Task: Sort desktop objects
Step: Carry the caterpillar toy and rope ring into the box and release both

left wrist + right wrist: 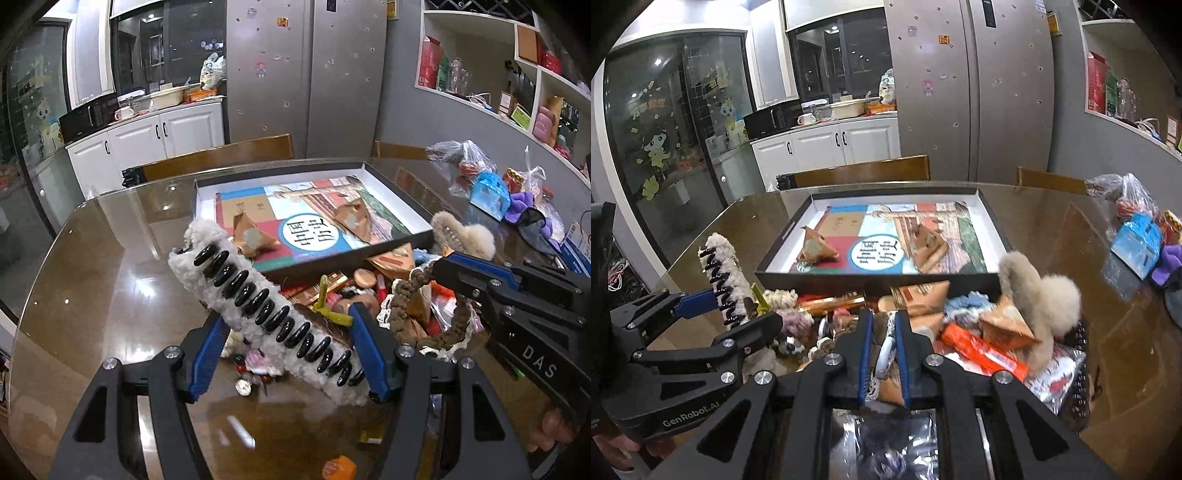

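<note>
My left gripper [291, 325] is shut on a white fluffy hair claw clip with black teeth [266, 310], held tilted above the table; the clip also shows in the right wrist view [722, 284]. My right gripper [884, 325] is nearly closed over a heap of small items [960, 332], with a blue-white ring-shaped item [886, 356] between its fingers. A black shallow box [391, 188] with a colourful book inside holds two triangular paper packets [251, 232]. A beige fluffy claw clip [1041, 295] lies on the heap.
A heap of packets, hair ties and trinkets [406, 306] lies in front of the box. Plastic bags and a blue pack [491, 195] sit at the right. Small beads and a coin [245, 384] lie on the glossy table [110, 277]. Chairs stand behind.
</note>
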{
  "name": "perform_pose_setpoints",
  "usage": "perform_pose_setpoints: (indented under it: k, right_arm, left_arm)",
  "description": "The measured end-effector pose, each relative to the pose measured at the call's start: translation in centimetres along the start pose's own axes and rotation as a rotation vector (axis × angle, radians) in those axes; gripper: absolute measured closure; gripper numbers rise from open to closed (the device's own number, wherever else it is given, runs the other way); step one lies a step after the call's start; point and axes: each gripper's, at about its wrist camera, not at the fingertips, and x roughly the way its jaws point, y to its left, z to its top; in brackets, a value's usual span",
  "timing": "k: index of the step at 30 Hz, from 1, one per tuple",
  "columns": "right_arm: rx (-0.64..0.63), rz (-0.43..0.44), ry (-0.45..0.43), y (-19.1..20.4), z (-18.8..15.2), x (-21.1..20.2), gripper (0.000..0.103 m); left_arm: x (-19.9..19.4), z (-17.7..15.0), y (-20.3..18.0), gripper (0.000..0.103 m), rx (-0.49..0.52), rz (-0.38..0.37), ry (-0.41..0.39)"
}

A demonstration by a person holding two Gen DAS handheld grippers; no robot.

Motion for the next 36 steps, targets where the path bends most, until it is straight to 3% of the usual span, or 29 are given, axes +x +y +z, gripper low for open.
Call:
perform_pose_setpoints:
  k: [15, 36]
  right_arm:
    - [-0.061, -0.015, 0.003, 0.8, 5.1, 3.5, 0.090]
    - [-0.145, -0.072, 0.052, 0.1, 10.2, 11.4, 0.090]
  left_arm:
    - [3.5, 3.6, 1.3, 0.036, 0.008, 0.015, 0.003]
    - [12.0, 9.5, 3.9, 0.036, -0.017, -0.009, 0.039]
